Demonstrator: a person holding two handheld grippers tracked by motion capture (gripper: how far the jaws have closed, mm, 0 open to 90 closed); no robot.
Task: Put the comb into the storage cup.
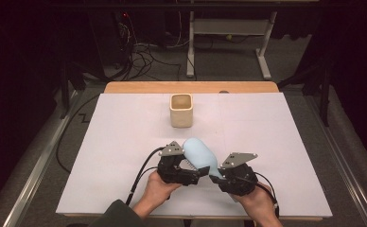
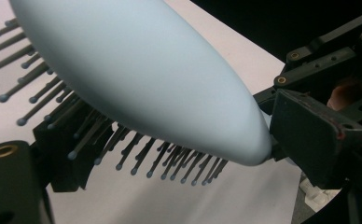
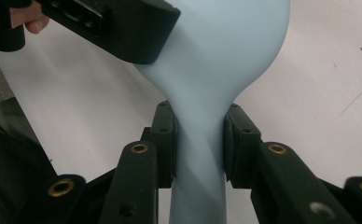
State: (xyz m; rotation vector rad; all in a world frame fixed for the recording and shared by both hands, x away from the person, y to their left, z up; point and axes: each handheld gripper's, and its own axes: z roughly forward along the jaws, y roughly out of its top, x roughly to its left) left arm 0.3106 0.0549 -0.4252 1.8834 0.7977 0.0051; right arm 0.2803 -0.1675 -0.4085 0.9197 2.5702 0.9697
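Working over a white tabletop [image 1: 125, 142], close to the middle of its near edge, well short of the far edge. Holding there a pale blue hairbrush [image 1: 199, 153], lifted off the surface, rounded back turned up and head aimed toward the far edge. Sharing the load between two tools, seemingly so that the long body cannot swing or roll. Leaving a beige square cup [image 1: 181, 109] upright and untouched near the middle of the far edge, mouth open, well apart from the brush and straight ahead of it; likely meant as the place to stand the brush in, though that is only a judgement. Clamping the slim handle [image 3: 198, 186] with the right gripper [image 1: 215, 177], pads pressed on either side at a narrow spread, a sensible spot for steering the head. Meeting the head from the other side with the left gripper [image 1: 196, 172], one jaw down among the bristles [image 2: 170, 163] and the other seemingly over the smooth back; cannot tell whether squeezing or merely steadying
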